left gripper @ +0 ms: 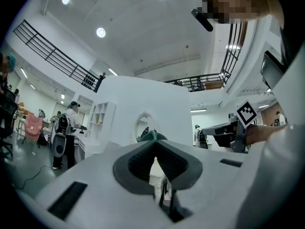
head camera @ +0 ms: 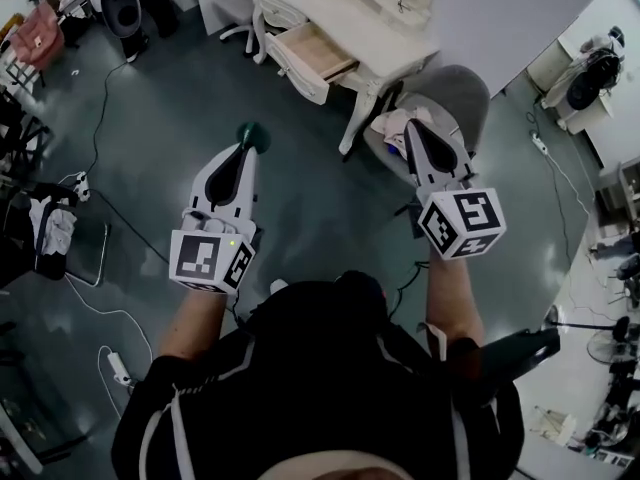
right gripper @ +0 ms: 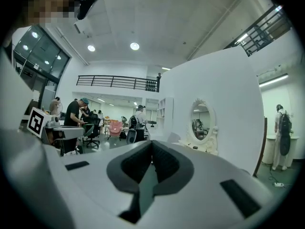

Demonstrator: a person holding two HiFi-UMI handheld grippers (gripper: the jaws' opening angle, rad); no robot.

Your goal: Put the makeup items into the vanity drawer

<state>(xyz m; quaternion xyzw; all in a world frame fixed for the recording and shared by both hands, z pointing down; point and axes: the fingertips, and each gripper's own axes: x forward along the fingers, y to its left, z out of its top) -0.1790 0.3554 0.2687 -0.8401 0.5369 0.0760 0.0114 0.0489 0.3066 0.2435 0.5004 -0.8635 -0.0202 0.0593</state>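
I stand a few steps from the white vanity [head camera: 395,43], whose drawer [head camera: 312,52] is pulled out on its left side. My left gripper [head camera: 247,148] is held out over the floor, shut on a small dark green round item [head camera: 255,135]. In the left gripper view the green item [left gripper: 152,136] shows just past the closed tips. My right gripper [head camera: 409,128] is raised beside it, jaws shut with nothing between them. In the right gripper view the vanity's oval mirror [right gripper: 201,121] stands ahead to the right.
A grey chair [head camera: 455,93] with a pink cloth [head camera: 392,123] on its seat stands in front of the vanity, just under my right gripper. Cables [head camera: 100,118] trail over the dark floor on the left. Other people work at desks [right gripper: 76,118] further off.
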